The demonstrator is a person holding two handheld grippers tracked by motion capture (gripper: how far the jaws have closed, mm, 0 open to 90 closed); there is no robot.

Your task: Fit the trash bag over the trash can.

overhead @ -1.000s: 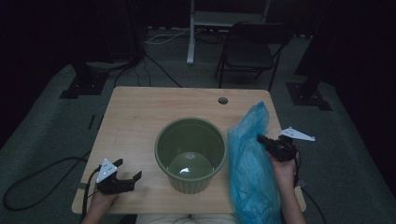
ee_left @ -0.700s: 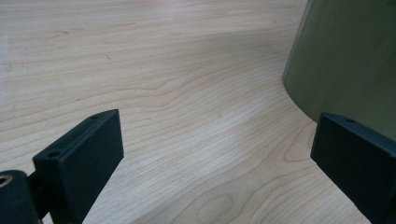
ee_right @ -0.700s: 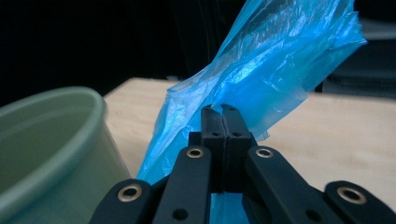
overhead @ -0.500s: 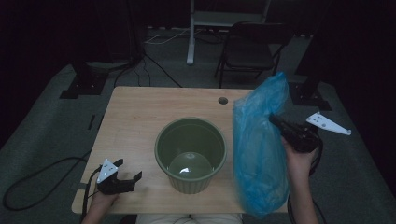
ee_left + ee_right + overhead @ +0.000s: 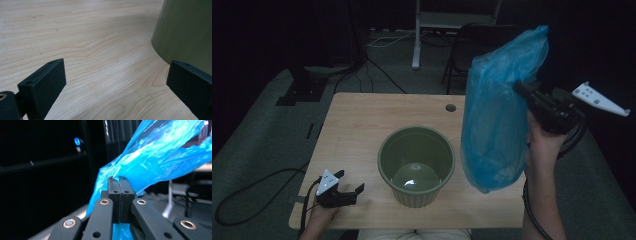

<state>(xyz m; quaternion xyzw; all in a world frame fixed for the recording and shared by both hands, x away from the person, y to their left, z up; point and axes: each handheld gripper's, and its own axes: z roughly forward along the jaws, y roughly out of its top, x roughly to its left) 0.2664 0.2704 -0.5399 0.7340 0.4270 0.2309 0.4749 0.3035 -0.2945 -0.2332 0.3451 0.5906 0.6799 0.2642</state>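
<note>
- A wooden table [image 5: 357, 125] seen from above, with a green pot [image 5: 416, 165] standing near its middle, open mouth up and empty.
- The right gripper [image 5: 523, 92] hangs high at the table's 3 o'clock side, jaws pinched tight on a fold of a blue bag [image 5: 497, 115].
- The bag dangles with its long axis upright, its bottom just beside the pot's rim at 3 o'clock and a little above the table.
- The pot lies at about 8 o'clock from the right gripper; this hand is the one placed to carry the bag over the mouth.
- The right forearm rises steeply from the near edge, wrist bent inward.
- The left gripper [image 5: 349, 187] rests low at the table's 7 o'clock corner, jaws wide apart, empty, pointing toward the pot's wall.
</note>
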